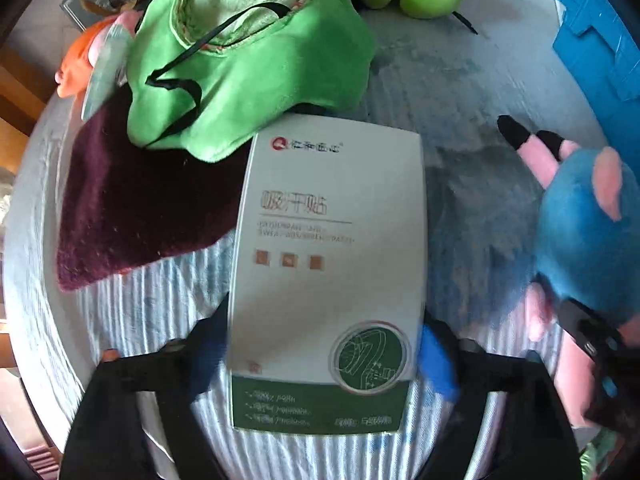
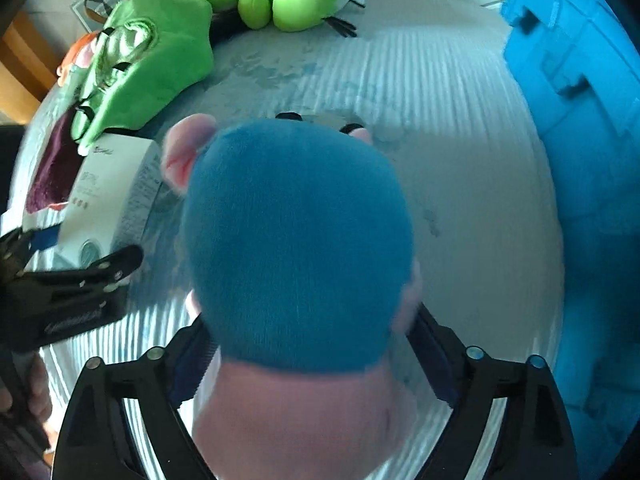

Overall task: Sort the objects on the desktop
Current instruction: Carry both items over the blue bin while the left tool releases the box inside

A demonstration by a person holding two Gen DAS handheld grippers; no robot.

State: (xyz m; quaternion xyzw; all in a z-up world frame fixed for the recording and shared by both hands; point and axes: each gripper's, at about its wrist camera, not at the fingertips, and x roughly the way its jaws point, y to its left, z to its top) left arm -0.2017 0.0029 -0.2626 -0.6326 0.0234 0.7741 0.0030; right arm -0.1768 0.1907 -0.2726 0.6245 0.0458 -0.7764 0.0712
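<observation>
Surface: pale ribbed cloth (image 2: pixel 440 92), striped by sunlight at lower frame. Wooden furniture (image 1: pixel 16 92) at left edge. Blue crate (image 2: pixel 580 120) at right.

Striped bedsheet (image 2: pixel 440 92) carries maroon cloth (image 1: pixel 132 200), green mask (image 1: pixel 256 68), blue crate (image 2: pixel 580 120).

The box (image 1: pixel 326 272) is showing smooth, slightly glossy printed card. The blue toy (image 2: pixel 296 240) is looking like soft, matt plush with pink fabric parts. The green cloth (image 1: pixel 256 76) is appearing fleecy, with a shinier satin patch. The dark red cloth (image 1: pixel 144 200) is looking rough and fuzzy. The table cover (image 2: pixel 440 120) is showing ribbed, matt fabric. The crate (image 2: pixel 580 100) is showing hard, smooth blue plastic.
</observation>
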